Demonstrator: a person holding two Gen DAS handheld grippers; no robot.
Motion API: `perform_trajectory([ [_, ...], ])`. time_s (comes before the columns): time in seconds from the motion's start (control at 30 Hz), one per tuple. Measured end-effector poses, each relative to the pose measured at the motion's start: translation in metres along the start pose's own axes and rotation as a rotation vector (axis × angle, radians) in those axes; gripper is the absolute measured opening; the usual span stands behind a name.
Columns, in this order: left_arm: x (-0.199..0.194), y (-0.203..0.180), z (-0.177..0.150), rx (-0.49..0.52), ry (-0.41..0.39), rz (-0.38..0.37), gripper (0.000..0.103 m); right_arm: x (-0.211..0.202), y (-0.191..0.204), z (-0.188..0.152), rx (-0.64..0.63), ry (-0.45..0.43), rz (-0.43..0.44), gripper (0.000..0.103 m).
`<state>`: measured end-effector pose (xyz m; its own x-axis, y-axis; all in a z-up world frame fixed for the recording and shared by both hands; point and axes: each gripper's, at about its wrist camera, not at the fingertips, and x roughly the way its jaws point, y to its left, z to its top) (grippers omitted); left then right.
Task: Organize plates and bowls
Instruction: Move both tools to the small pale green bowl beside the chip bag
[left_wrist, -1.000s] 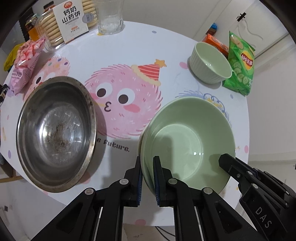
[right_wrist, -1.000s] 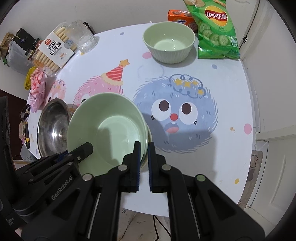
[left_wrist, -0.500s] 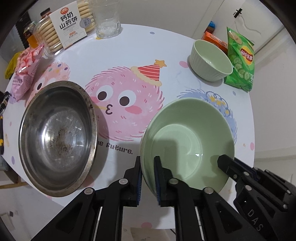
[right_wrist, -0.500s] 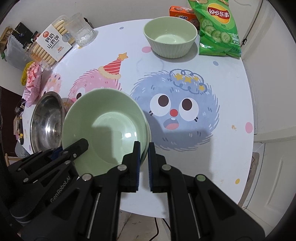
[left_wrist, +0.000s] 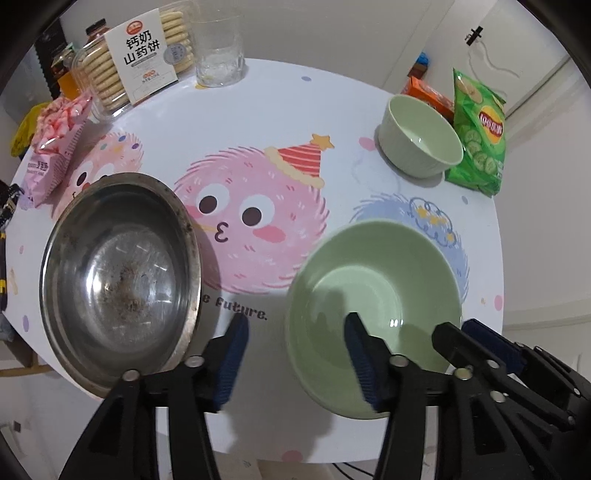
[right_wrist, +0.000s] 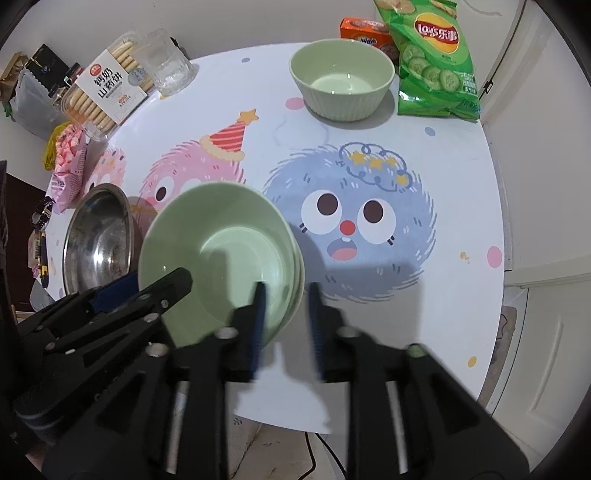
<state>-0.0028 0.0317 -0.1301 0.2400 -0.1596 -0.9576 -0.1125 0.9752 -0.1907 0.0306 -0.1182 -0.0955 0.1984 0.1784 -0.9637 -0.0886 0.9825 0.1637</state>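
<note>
We see the large green bowl (left_wrist: 373, 295) resting on the table (left_wrist: 258, 110) near its front edge, right of the steel bowl (left_wrist: 118, 273). Our left gripper (left_wrist: 295, 354) has just been opening and straddles its left rim without pressing; our right gripper (right_wrist: 284, 306) has likewise just been opening astride the right rim, pads clear. The small ribbed bowl (right_wrist: 341, 85) sits far right beside the chip bag (right_wrist: 436, 55)

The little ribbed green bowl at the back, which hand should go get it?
Probably the right. The small ribbed green bowl sits on the right tool's side of the table, beyond the big green bowl. The left tool is nearer the steel bowl.
</note>
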Motion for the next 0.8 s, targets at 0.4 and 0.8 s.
perform_trajectory([
  [0.4,-0.017,0.0,0.028,0.016,-0.048,0.041,0.103,-0.03,-0.039,0.026,0.088,-0.072,-0.019,0.097],
  [0.8,0.007,-0.046,0.113,0.14,-0.017,0.011,0.103,-0.023,-0.087,0.095,0.273,-0.091,-0.013,0.103],
])
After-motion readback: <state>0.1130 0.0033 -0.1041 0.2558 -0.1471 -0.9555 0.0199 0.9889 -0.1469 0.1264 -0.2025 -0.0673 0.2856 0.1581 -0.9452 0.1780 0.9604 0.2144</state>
